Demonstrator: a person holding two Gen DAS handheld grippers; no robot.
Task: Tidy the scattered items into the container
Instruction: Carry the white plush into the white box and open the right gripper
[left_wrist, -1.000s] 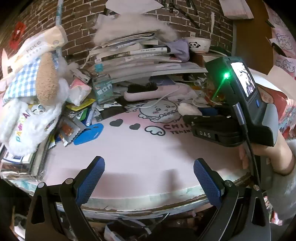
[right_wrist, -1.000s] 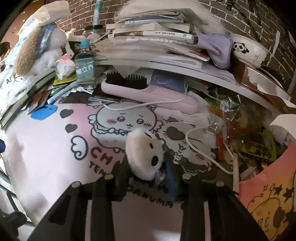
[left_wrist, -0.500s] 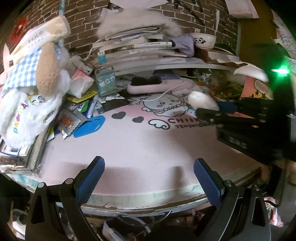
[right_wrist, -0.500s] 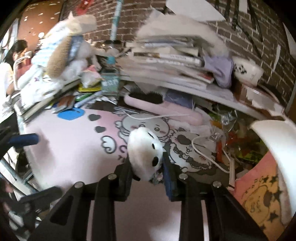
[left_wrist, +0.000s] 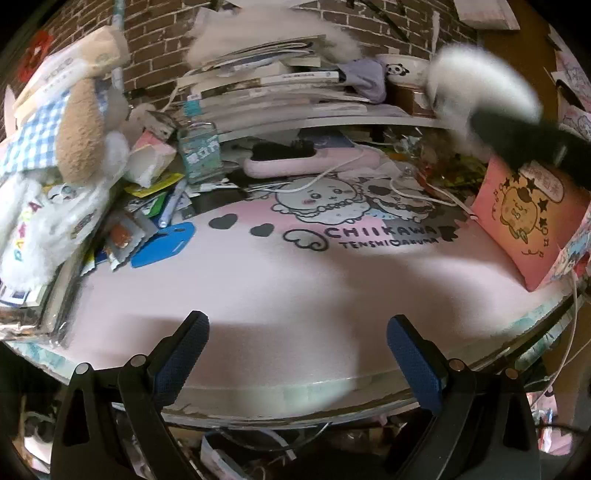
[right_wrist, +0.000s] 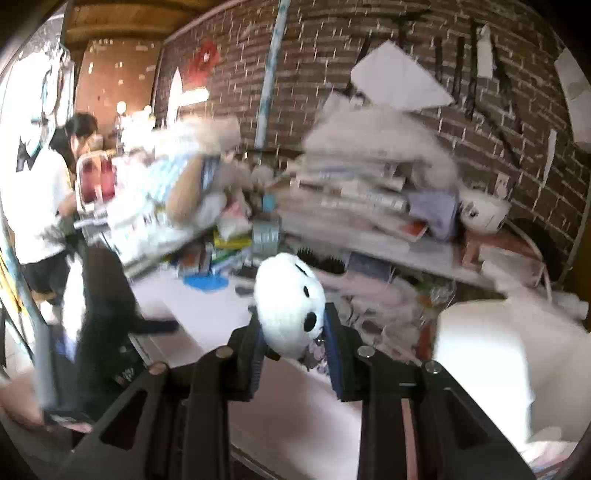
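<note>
Softly, right gripper (right_wrist: 293, 347) pinches round fluffy plush (right_wrist: 288, 304).

We saw the left gripper (left_wrist: 297, 354) spread wide above the pink desk mat (left_wrist: 295, 280), clutter (left_wrist: 140, 221) piled beyond its left finger.

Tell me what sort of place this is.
Probably a shop or café corner used as a cluttered hobby desk: a brick wall, a leaning stack of books, a cartoon-printed pink desk mat and plush toys. In the right wrist view, a person stands farther back.
</note>
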